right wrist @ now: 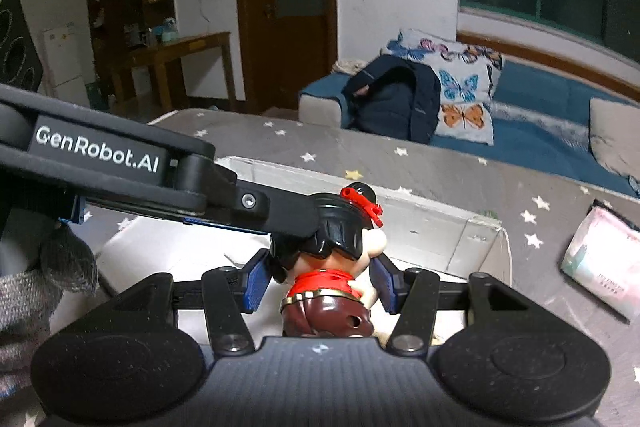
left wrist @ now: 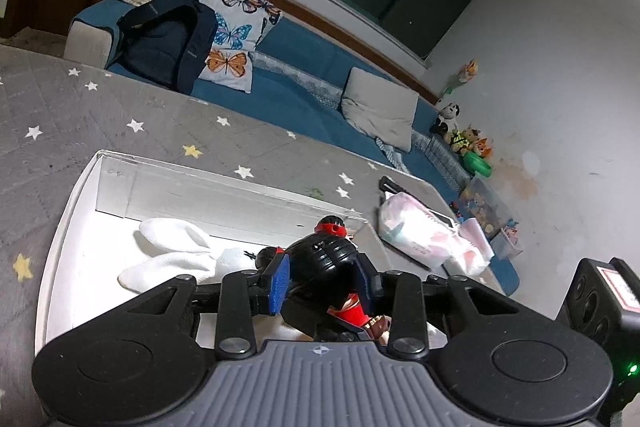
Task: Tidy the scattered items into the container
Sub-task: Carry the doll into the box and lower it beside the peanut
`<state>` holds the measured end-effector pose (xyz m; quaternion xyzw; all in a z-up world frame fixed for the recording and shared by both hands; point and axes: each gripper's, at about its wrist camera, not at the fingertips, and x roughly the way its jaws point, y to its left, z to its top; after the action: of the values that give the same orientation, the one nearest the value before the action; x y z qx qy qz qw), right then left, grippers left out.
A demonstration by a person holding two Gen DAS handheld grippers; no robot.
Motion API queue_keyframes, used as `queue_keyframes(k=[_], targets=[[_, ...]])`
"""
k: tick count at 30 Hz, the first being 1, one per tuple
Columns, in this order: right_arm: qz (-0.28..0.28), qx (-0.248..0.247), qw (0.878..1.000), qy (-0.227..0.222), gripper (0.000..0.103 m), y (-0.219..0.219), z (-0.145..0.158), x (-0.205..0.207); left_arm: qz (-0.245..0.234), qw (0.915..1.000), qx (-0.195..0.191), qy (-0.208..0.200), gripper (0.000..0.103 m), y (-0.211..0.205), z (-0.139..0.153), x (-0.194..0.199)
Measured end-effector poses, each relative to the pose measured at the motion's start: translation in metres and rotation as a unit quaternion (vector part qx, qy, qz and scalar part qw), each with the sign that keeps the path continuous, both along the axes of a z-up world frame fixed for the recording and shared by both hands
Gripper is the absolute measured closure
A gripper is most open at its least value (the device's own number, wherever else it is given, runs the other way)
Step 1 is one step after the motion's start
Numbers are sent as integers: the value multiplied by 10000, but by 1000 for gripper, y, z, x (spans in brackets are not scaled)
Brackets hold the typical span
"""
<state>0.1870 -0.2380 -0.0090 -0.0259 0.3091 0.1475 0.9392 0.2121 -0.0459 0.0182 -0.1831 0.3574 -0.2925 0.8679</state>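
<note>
A toy figurine (left wrist: 326, 259) with black hair, a red hair tie, a red top and brown trousers is above the open white box (left wrist: 72, 211). My left gripper (left wrist: 322, 283) is shut on its black head. In the right wrist view the same figurine (right wrist: 332, 267) stands between the blue pads of my right gripper (right wrist: 320, 281), whose jaws stand apart beside its shoulders, not pressing it. The left gripper's finger (right wrist: 256, 207) reaches in from the left onto the head. A pair of white socks (left wrist: 176, 255) lies in the box (right wrist: 440, 227).
The box sits on a grey bed cover with stars (left wrist: 80, 107). A pack of tissues (left wrist: 424, 235) lies to the box's right, also in the right wrist view (right wrist: 600, 267). Behind are a blue sofa (left wrist: 304, 83), a dark backpack (left wrist: 168, 39) and butterfly pillows (left wrist: 232, 27).
</note>
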Motion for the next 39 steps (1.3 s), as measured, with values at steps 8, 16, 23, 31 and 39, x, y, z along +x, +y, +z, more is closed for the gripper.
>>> queue_keyframes(k=[8,16,23,31,39], targets=[[-169,16,9995,264,49,3,-15,19,-2,10000,44,87,65,-2,-12,17],[-148,-63,9990,413,49,2,-21,22,-77,9999,65,93,63,-3,-17,19],[-269,98,9976,629,49,2,-15,29,-118,9998,112,92,63,-2,-15,23],[-134,487,9946,904,49,-15,-19,31,-273,9992,226,179,63,-6,-21,25],[-131,356,9958,839,49,-22,-18,25,-343,9988,309,177,63,-12,-23,22]])
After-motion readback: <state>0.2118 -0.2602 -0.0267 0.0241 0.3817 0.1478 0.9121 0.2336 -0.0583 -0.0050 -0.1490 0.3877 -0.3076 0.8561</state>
